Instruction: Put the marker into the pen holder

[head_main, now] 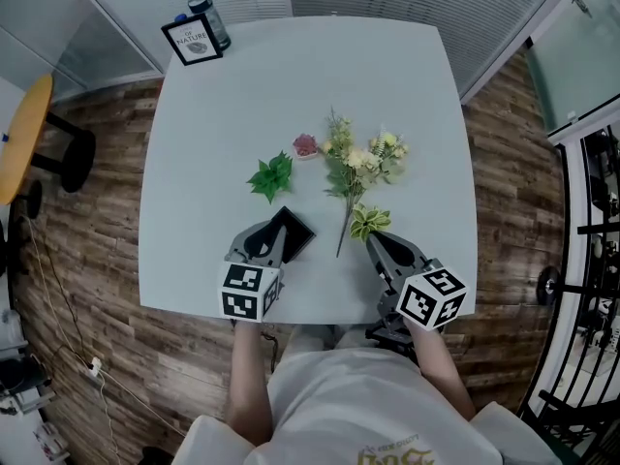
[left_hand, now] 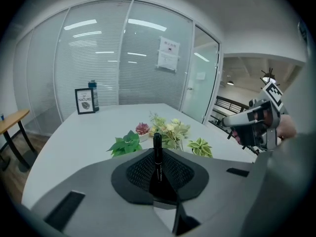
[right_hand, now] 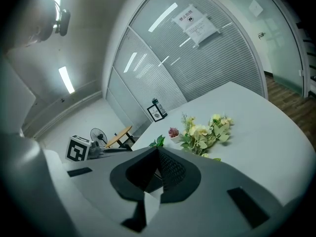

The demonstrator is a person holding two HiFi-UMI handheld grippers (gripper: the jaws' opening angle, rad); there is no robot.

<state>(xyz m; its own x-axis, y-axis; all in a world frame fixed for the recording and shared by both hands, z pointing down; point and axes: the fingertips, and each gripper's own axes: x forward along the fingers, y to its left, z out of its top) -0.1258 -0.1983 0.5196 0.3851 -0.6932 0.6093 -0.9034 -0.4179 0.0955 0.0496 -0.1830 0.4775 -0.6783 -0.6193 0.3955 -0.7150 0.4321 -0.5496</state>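
Observation:
A black marker [left_hand: 157, 154] stands upright between the mesh pads of my left gripper [left_hand: 157, 168], which is shut on it. From the head view, that gripper [head_main: 275, 239] sits near the white table's [head_main: 194, 134] front edge. A flat black shape [head_main: 294, 230] lies at its tips; I cannot tell whether this is the pen holder. No pen holder shows clearly in any view. My right gripper [head_main: 377, 241] rests to the right of it, jaws together with nothing between them [right_hand: 157, 168].
Artificial flowers [head_main: 360, 161], a green leaf sprig [head_main: 272, 175], a small pink bloom [head_main: 305, 145] and a variegated leaf [head_main: 369, 221] lie mid-table. A framed sign [head_main: 192, 40] and a bottle [head_main: 209, 17] stand at the far left corner. A wooden side table [head_main: 24, 134] stands left.

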